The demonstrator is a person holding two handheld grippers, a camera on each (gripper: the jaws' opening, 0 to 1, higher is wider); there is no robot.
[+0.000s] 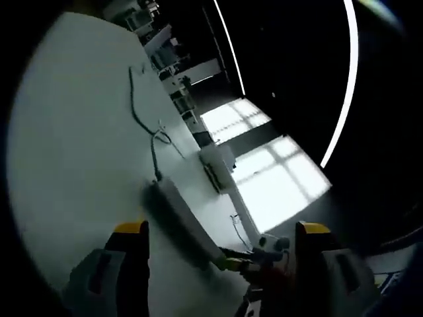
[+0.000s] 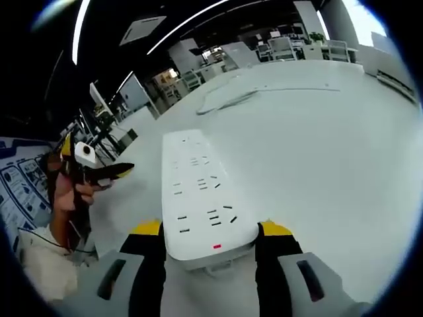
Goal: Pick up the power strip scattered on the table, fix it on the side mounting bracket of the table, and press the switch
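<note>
Slippage worries me: my right gripper (image 2: 211, 239) clamps only the power strip (image 2: 201, 198) switch end, my left gripper (image 1: 221, 231) spread empty, so it could twist loose.

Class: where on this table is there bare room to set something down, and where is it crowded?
Bare: the wide table right of the power strip, and the stretch left of the cable. Crowded: the table edge, where the strip lies between the right tongs beside the bracket.

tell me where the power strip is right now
In the right gripper view the power strip sits clamped in the right gripper, above the white table, with the left gripper off to its left.
</note>
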